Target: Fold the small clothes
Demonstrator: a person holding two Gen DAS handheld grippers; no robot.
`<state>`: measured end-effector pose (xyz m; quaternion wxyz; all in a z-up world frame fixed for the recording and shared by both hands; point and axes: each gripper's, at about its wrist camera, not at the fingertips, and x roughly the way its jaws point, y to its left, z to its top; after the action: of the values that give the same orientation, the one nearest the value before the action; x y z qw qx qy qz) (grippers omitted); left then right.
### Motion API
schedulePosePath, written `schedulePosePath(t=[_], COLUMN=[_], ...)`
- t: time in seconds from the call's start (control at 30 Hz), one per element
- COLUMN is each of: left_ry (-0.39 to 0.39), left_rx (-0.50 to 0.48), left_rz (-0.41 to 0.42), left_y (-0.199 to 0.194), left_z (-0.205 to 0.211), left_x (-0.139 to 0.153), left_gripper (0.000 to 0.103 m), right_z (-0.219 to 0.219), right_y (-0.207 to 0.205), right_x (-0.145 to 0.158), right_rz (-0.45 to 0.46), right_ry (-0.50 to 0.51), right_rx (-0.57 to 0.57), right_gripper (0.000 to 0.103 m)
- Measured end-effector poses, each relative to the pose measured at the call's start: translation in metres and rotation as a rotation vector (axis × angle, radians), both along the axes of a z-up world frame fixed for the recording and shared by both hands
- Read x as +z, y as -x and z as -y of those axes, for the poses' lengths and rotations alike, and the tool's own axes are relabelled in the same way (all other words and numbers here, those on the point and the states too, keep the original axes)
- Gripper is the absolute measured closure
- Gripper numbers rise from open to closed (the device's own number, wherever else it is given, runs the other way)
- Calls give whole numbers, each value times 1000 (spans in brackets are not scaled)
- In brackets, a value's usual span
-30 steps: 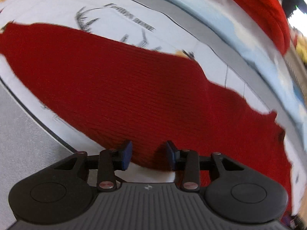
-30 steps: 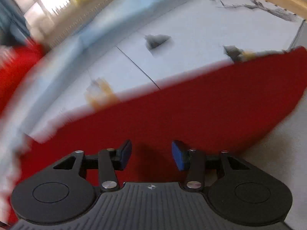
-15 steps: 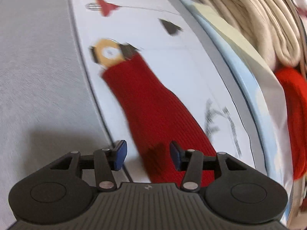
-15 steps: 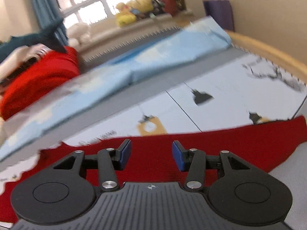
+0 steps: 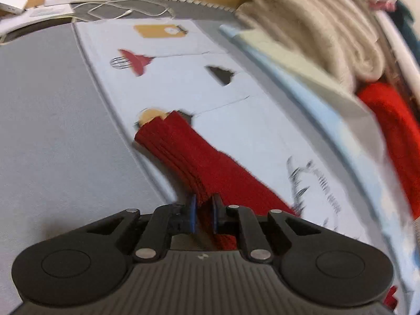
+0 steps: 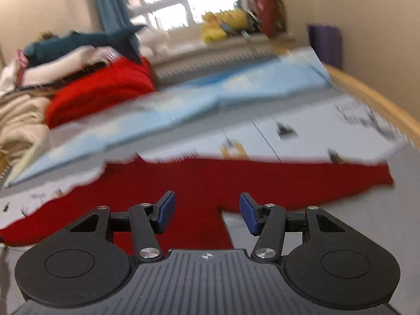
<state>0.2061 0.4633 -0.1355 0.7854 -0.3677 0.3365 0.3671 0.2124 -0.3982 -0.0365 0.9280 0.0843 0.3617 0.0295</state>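
Observation:
A dark red knit garment [image 6: 236, 181] lies spread on a white printed sheet [image 5: 170, 78]. In the left wrist view its long sleeve [image 5: 189, 157] runs away from me toward its ribbed cuff. My left gripper [image 5: 204, 214] is closing on the near part of that sleeve, and its blue pads [image 5: 193, 212] pinch a ridge of red knit. My right gripper [image 6: 207, 214] hangs above the garment's body with its jaws opening and nothing between them.
Grey bedding [image 5: 52, 131] lies left of the sheet. A light blue folded board [image 5: 302, 84] borders the sheet's far side. Behind it sits a pile of clothes: cream [image 5: 315, 26], bright red [image 6: 99, 92], dark teal. White devices and cables [image 5: 76, 0] lie near the wooden edge.
The left gripper slid from the garment's body to the sleeve and closed on the knit. The right gripper rose and tilted up, and its jaws widened.

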Motion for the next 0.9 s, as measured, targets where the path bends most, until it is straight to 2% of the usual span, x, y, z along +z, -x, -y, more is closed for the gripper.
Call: schedulePosePath(t=[0.07,0.13,0.2,0.27,0.4,0.57,0.67,0.77,0.83,0.9], left_ry=[-11,-5,-22,-45,-19,-55,-44,18,63,77], left_rx=[39,-10,-96,-182,-339,-552,-651,-716,-750,-779], left_rz=[-34,-14,14,33,15,18,-4,-75,-196,-315], left_y=[6,6,8,8,12,63,109,140,151,154], left_z=[6,15,36,66,129,205,249,281,298,308], left_x=[10,28,51,73,108,137,123,83,47,21], left_gripper=[87,83,83,76,75,71,71,71,71,71], right_z=[10,21,26,31,42,57,57,55,53,50], right_y=[10,14,13,14,22,43,55,64,70,76], right_x=[-19,-42,-59,-68,-76,-86,-88,-87,-91,-97], right_rz=[-37,-121,-208,-265,-310,-332,-337,-331,-351,-384], right_ry=[4,26,46,65,56,-9,-21,-25,-21,-6], right_rx=[-40,-89,-102,-100,-103,-93,-58,-5,22,48], right_gripper=[47,47,47,47,47,47,47,47,47,47])
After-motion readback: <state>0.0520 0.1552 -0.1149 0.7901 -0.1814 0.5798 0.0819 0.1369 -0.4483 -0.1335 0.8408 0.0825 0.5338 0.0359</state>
